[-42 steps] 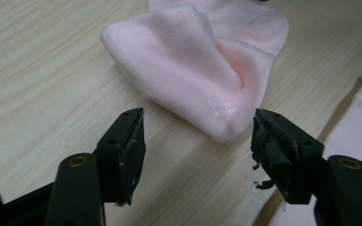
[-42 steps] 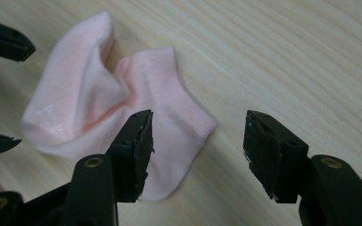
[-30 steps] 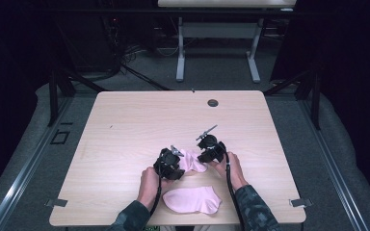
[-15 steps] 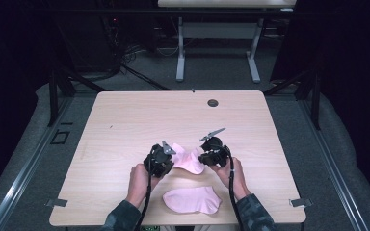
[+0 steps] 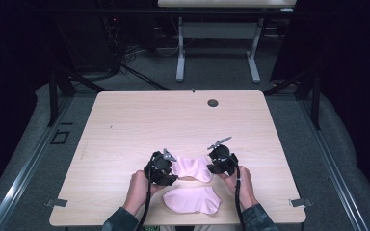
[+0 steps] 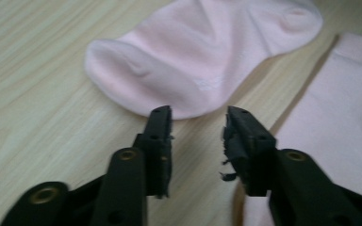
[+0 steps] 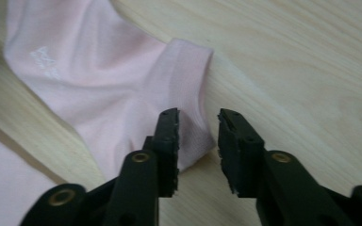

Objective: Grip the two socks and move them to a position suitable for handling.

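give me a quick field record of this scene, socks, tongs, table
surface: wooden table
far sock: pink sock lying flat between the two tongs
near sock: second pink sock, flat, closer to the table's near edge
left tongs: jaws apart, just been opening, nothing between them, tips just short of the far sock's rounded end
right tongs: jaws apart, just been opening, pads not pressing the far sock; its cuff lies under the tips
hands: one behind each of the tongs
other: dark round grommet near the far edge
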